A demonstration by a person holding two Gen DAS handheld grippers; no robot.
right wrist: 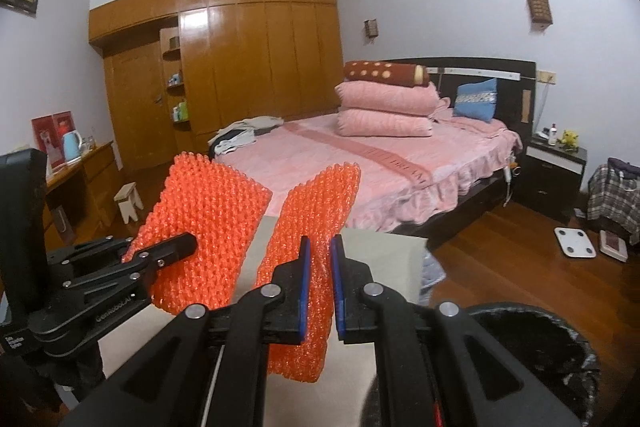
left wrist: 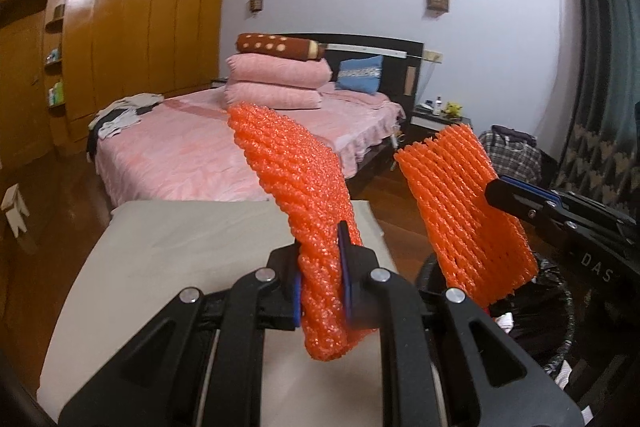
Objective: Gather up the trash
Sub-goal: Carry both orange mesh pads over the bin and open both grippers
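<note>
My left gripper [left wrist: 320, 267] is shut on an orange foam net sleeve [left wrist: 296, 179] and holds it upright above the beige table [left wrist: 160, 247]. My right gripper [right wrist: 319, 267] is shut on a second orange foam net sleeve [right wrist: 316, 211]. In the left wrist view the right gripper [left wrist: 496, 191] holds its sleeve [left wrist: 464, 211] above a black-lined trash bin [left wrist: 556, 307]. In the right wrist view the left gripper [right wrist: 188, 245] and its sleeve [right wrist: 208, 227] are at the left, and the bin [right wrist: 540, 343] is at the lower right.
A pink bed [right wrist: 380, 163] with stacked pillows stands beyond the table. A wooden wardrobe [right wrist: 248, 67] lines the far wall. A nightstand [right wrist: 556, 167], a white scale [right wrist: 574, 241] and a plaid bag [right wrist: 616, 195] are on the right. A small stool [right wrist: 128, 201] is on the left.
</note>
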